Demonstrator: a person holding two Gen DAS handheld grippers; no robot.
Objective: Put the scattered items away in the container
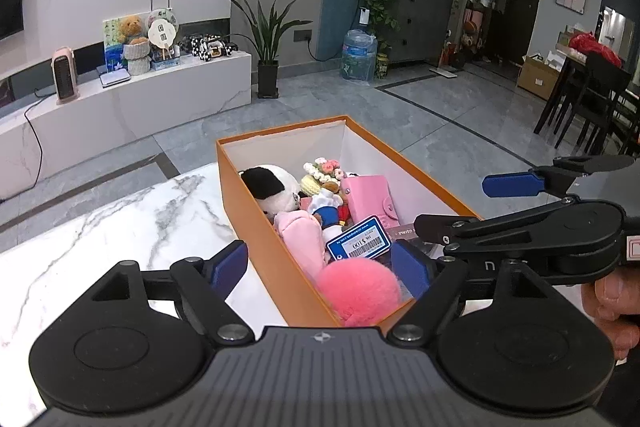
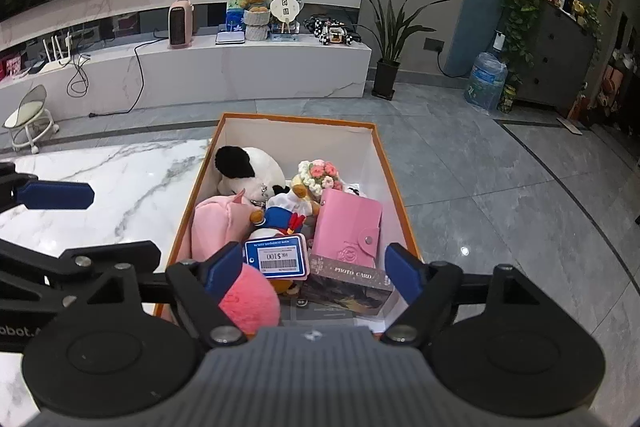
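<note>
Two views. In the left wrist view, the left gripper (image 1: 322, 269) is hovering with its tongs wide and empty, straddling the near left wall of the orange box (image 1: 256, 223) sitting at the marble table's (image 1: 120, 223) far right edge. In the right wrist view, the right gripper (image 2: 314, 273) is spreading wide and empty above the box's near end, over a pink pompom (image 2: 252, 301), price tag (image 2: 276, 255), photo card box (image 2: 350, 285) and pink wallet (image 2: 346, 225).

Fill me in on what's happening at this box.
A person holds two grippers over an orange box on a marble table. The left gripper and right gripper are both open and empty. Inside lie a panda plush, pink wallet, pink pompom and a photo card box.
</note>
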